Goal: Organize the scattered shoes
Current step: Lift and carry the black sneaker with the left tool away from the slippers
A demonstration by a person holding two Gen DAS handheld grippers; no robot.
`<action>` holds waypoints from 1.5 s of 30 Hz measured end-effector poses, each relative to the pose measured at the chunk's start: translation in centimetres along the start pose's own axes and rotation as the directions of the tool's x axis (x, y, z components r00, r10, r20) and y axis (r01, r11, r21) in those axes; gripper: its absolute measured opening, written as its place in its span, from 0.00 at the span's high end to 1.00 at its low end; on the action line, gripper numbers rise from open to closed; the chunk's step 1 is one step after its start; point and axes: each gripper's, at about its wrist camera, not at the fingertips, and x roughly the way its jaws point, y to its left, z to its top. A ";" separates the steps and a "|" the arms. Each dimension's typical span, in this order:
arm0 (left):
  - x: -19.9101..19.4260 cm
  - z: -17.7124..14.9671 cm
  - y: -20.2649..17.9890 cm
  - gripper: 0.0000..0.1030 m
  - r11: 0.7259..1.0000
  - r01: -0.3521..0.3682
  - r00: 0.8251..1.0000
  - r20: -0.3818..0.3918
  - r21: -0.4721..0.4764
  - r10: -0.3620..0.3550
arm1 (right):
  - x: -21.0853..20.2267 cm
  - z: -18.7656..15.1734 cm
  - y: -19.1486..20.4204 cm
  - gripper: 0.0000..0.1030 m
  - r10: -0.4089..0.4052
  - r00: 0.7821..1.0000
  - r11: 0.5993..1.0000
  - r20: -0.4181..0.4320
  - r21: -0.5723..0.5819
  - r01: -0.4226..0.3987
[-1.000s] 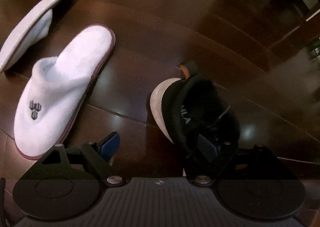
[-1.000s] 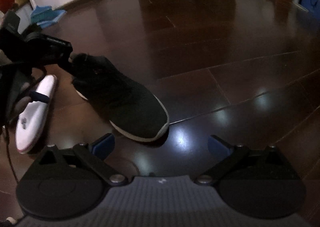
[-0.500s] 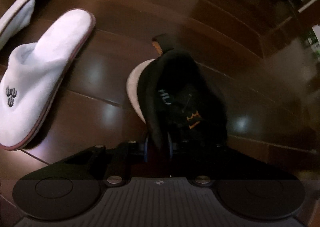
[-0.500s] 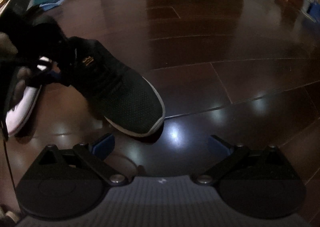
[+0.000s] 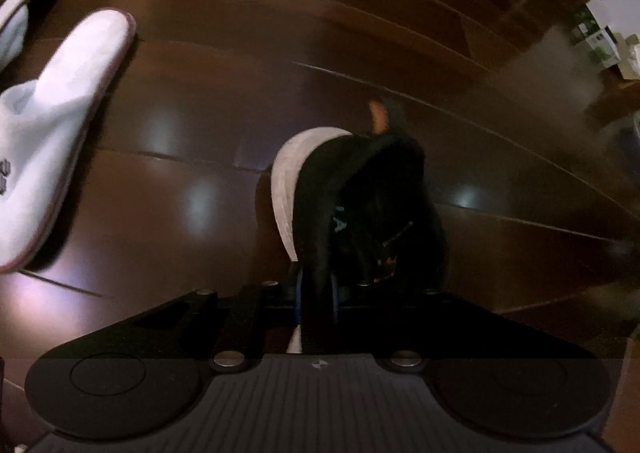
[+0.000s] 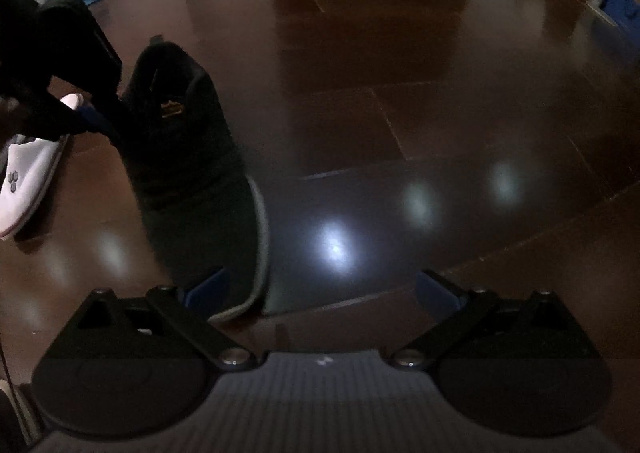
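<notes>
The left gripper (image 5: pixel 316 293) fingers are closed on the black knit sneaker with a white sole (image 5: pixel 360 205), held above the dark wooden floor (image 5: pixel 200 113). The right gripper (image 6: pixel 320 289) fingers are spread open, its left finger (image 6: pixel 206 291) beside the sneaker's toe. A white terry slipper (image 5: pixel 52 125) lies left of the sneaker.

Bare dark wooden floor (image 6: pixel 460 133) lies ahead and rightward of the right claw (image 6: pixel 320 289); a black knit sneaker (image 6: pixel 192 173) crowds its left finger.

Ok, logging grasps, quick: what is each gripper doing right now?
Left gripper: closed on the black sneaker.
Right gripper: open, holding nothing.
</notes>
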 end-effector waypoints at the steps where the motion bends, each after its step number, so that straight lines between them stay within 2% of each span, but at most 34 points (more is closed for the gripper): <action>1: 0.0 -0.3 -0.2 0.85 1.000 0.007 1.000 -0.009 0.002 -0.007 | -0.3 -0.2 -0.3 0.02 0.000 1.000 1.000 -0.003 0.008 0.000; 7: -0.1 -2.1 -0.8 0.85 0.998 0.061 0.997 -0.046 -0.020 -0.062 | -2.0 -0.9 -0.6 0.02 -0.004 1.000 1.000 -0.001 -0.012 0.004; 13: -0.8 -5.6 -2.6 0.84 0.991 0.129 0.987 -0.096 -0.033 -0.131 | -4.1 -2.3 -2.2 0.02 -0.014 1.000 1.000 -0.007 0.009 0.014; 17: -1.3 -8.7 -3.7 0.84 0.984 0.180 0.975 -0.131 -0.012 -0.180 | -5.6 -3.1 -3.8 0.02 -0.025 1.000 0.998 -0.007 0.051 0.025; 22: -2.8 -12.9 -4.4 0.84 0.973 0.229 0.960 -0.169 0.004 -0.225 | -9.5 -5.5 -5.9 0.02 -0.062 0.998 0.994 0.011 0.087 0.061; 28: -6.1 -19.0 -4.2 0.84 0.963 0.269 0.949 -0.179 0.022 -0.261 | -14.3 -9.1 -6.1 0.02 -0.066 0.997 0.994 0.038 0.085 0.062; 30: -7.4 -21.0 -4.0 0.84 0.962 0.270 0.948 -0.179 0.028 -0.261 | -15.7 -10.6 -6.2 0.02 -0.055 0.997 0.994 0.051 0.093 0.050; 33: -10.6 -24.4 -3.5 0.84 0.967 0.248 0.960 -0.151 0.060 -0.237 | -18.9 -13.4 -5.9 0.02 -0.034 0.996 0.993 0.083 0.112 0.024; 35: -12.7 -26.4 -3.2 0.84 0.971 0.228 0.968 -0.123 0.072 -0.218 | -20.2 -14.9 -6.0 0.02 -0.016 0.994 0.989 0.107 0.150 0.000; 37: -13.8 -28.1 -3.5 0.83 0.976 0.202 0.973 -0.129 0.082 -0.190 | -22.3 -17.5 -6.8 0.02 0.017 0.992 0.970 0.127 0.238 -0.047; 39: -15.1 -30.6 -3.8 0.83 0.979 0.184 0.976 -0.135 0.091 -0.171 | -23.5 -19.2 -7.2 0.02 0.018 0.989 0.964 0.145 0.261 -0.056; 41: -15.3 -33.3 -4.1 0.83 0.978 0.178 0.975 -0.150 0.106 -0.161 | -24.6 -21.6 -8.1 0.02 0.008 0.987 0.960 0.162 0.276 -0.053; 42: -14.9 -33.6 -4.3 0.83 0.978 0.177 0.975 -0.157 0.107 -0.160 | -24.9 -22.7 -8.7 0.02 0.002 0.988 0.954 0.157 0.295 -0.049; 45: -13.7 -37.4 -5.7 0.83 0.973 0.178 0.967 -0.210 0.145 -0.146 | -25.5 -26.8 -10.6 0.02 -0.018 0.991 0.928 0.131 0.372 -0.032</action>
